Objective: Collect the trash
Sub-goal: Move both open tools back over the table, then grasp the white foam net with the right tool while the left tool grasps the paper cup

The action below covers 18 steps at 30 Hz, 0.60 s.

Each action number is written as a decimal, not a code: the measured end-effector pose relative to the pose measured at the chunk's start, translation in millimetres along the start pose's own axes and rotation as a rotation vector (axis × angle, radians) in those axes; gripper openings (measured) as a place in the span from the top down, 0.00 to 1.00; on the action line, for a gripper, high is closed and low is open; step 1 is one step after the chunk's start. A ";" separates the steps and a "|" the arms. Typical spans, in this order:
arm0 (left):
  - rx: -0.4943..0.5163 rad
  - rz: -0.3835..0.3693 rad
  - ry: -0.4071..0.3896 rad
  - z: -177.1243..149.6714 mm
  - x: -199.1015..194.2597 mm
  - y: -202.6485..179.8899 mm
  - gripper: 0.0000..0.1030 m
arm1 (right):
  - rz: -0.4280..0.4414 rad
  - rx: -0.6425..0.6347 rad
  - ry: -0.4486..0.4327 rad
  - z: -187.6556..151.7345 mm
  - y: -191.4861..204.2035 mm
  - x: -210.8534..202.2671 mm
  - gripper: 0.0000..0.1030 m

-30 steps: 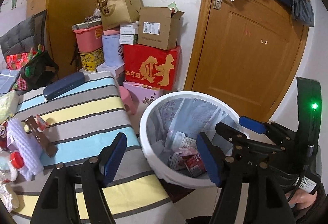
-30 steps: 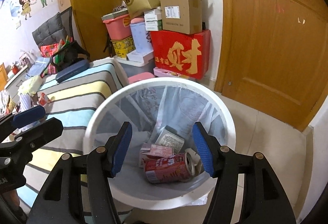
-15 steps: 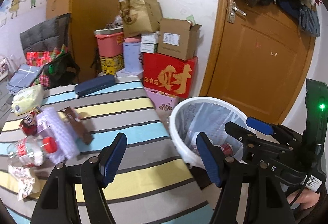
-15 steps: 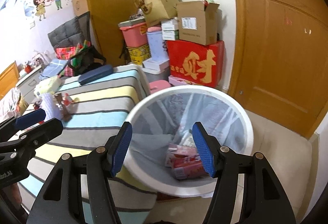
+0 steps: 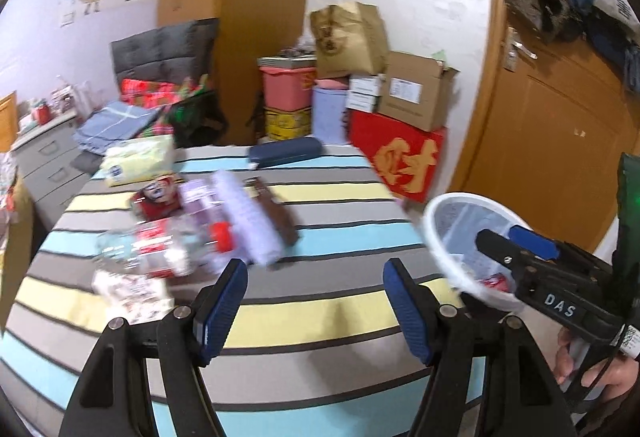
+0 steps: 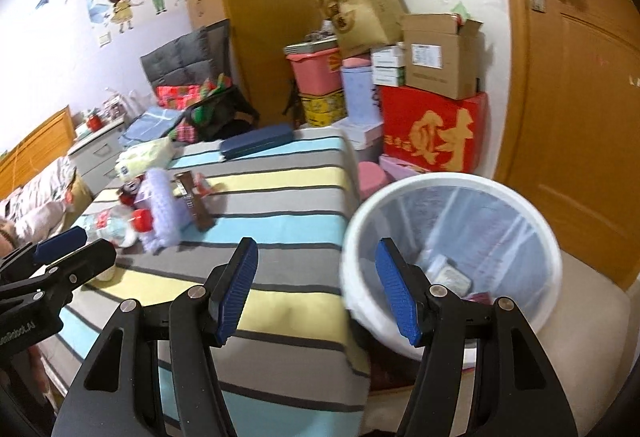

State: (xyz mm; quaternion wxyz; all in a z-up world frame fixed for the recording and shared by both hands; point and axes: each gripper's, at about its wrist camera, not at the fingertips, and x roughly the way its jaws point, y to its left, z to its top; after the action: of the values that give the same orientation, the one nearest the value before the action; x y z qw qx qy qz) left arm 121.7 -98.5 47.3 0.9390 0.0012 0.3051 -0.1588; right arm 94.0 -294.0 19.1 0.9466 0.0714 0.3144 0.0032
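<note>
Both grippers have swung away from the white bin and now face the striped tabletop, where the remaining trash lies. Nearest, the left gripper and right gripper each stand with jaws apart and nothing between them. Beyond the left one lie a crumpled printed wrapper, one clear plastic bottle with a red cap, one lilac roll, one brown bar and one red can; further back sit a yellow tissue pack and a dark blue case. Taking the nearest piece first, square across its narrow side, looks wisest, since the pieces lie touching.
</note>
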 end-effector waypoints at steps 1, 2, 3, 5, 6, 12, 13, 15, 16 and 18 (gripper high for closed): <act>-0.008 0.016 -0.001 -1.0 -1.7 8.0 0.32 | 0.005 -0.004 0.001 -0.1 2.1 0.3 0.39; -0.019 0.025 -0.003 -1.6 -3.4 15.3 0.32 | 0.015 -0.010 0.005 -0.5 7.0 2.4 0.39; -0.029 0.030 -0.006 -3.6 -5.9 22.9 0.32 | 0.024 -0.016 0.009 -1.0 11.1 3.7 0.39; -0.051 0.058 -0.008 -8.2 -9.8 40.8 0.32 | 0.039 -0.031 0.018 -1.4 22.4 7.8 0.39; -0.062 0.085 -0.007 -10.0 -10.9 50.0 0.32 | 0.046 -0.037 0.020 -1.5 25.2 9.1 0.39; -0.127 0.144 0.005 -20.3 -17.0 94.8 0.32 | 0.084 -0.081 0.041 -3.8 52.6 19.5 0.39; -0.132 0.152 0.007 -21.7 -17.9 101.1 0.32 | 0.089 -0.087 0.043 -3.6 56.3 21.0 0.39; -0.142 0.159 0.010 -25.6 -20.3 115.0 0.32 | 0.103 -0.102 0.048 -2.9 65.8 25.3 0.39; -0.146 0.167 0.013 -27.4 -20.7 119.6 0.32 | 0.108 -0.108 0.053 -2.3 68.4 27.4 0.39; -0.158 0.190 0.024 -30.7 -19.0 132.3 0.32 | 0.120 -0.127 0.057 -0.7 77.8 33.4 0.39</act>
State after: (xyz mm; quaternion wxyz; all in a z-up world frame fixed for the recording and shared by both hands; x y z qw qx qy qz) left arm 129.2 35.8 20.7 0.9433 -0.0420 0.3263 -0.0443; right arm 123.3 -215.2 9.3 0.9380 0.0300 0.3356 0.0817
